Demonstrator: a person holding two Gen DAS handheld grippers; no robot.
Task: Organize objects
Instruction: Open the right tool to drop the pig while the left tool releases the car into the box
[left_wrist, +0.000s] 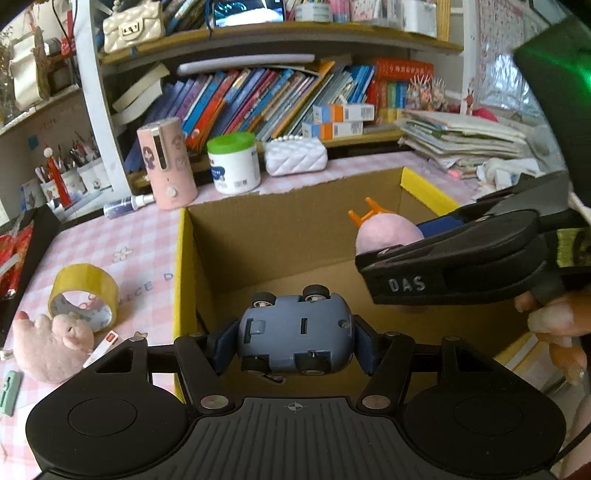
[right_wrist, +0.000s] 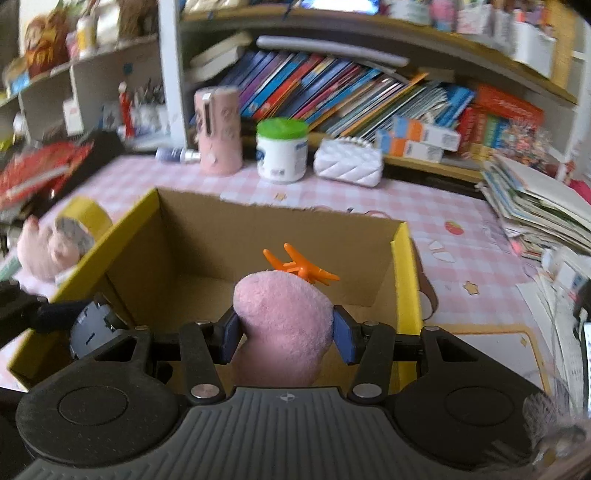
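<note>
The left gripper (left_wrist: 295, 341) clamps a blue toy car (left_wrist: 295, 338) upside down over the open cardboard box (left_wrist: 291, 229); the right gripper (right_wrist: 288, 332) grips a pink plush toy (right_wrist: 282, 325) above the same box on the worktop (left_wrist: 122, 236).

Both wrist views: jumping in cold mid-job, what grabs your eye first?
The open cardboard box fills the middle of the pink checked table. Over it, the left tool clamps a blue toy car, wheels up, and the right tool squeezes a pink plush toy with an orange clip. A roll of yellow tape sits left of the box.
</note>
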